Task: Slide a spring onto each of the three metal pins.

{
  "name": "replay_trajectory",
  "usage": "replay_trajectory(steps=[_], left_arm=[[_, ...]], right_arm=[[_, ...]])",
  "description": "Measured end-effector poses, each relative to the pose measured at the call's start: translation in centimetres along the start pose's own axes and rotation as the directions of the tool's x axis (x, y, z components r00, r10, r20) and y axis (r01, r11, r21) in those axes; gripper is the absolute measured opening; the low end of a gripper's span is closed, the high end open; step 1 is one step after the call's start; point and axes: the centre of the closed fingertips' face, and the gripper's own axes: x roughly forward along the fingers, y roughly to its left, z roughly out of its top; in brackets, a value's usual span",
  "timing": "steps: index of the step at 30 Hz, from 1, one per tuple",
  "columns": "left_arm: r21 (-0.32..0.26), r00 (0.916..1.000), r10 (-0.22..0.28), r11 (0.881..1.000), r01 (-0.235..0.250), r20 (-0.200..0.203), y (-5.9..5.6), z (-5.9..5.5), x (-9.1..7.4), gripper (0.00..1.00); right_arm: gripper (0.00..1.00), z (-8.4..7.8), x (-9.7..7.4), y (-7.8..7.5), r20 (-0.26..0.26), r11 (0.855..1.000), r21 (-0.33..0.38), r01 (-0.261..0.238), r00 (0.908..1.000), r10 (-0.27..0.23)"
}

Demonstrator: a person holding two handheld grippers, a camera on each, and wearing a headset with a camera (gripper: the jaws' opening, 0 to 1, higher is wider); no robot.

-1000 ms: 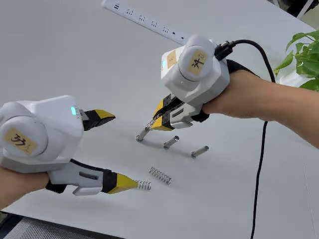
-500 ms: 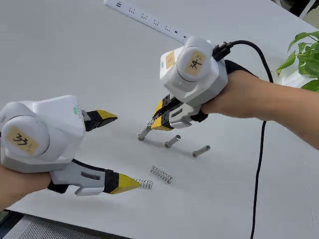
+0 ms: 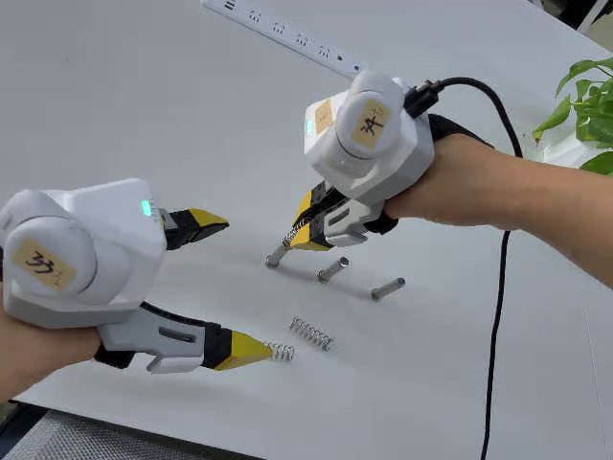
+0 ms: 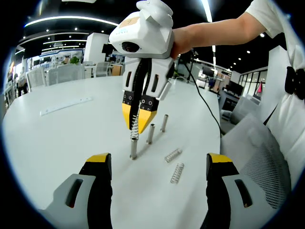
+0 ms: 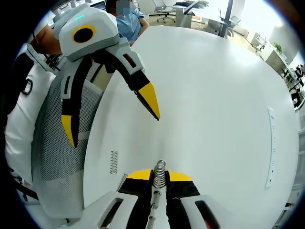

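Hardly anything has shifted over the last second: the right tongs [image 3: 305, 235] stay clenched on 1 spring [image 3: 290, 237] at frame centre, angled down at the top of the leftmost pin [image 3: 277, 255]. In the left gripper view the spring hangs from the yellow tips right over that upright pin; whether it has slipped over the top, I cannot tell. The middle pin [image 3: 331, 270] and the right pin [image 3: 386, 288] stand bare on the white counter [image 3: 144, 115]. At lower left the left tongs [image 3: 239, 285] are released wide, the lower tip just beside a short loose spring [image 3: 279, 352]. A longer loose spring [image 3: 311, 333] lies below the middle pin.
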Motion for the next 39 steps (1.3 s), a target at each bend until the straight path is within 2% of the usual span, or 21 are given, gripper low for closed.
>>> replay_trajectory(steps=[39], left_arm=[[-0.018, 1.0000, -0.002, 1.000, 0.002, 0.002, 0.0, -0.4, 0.1, 0.79]], right_arm=[[0.07, -0.3, 1.1, 0.3, -0.021, 1.000, -0.019, -0.014, 0.9997, 0.014]])
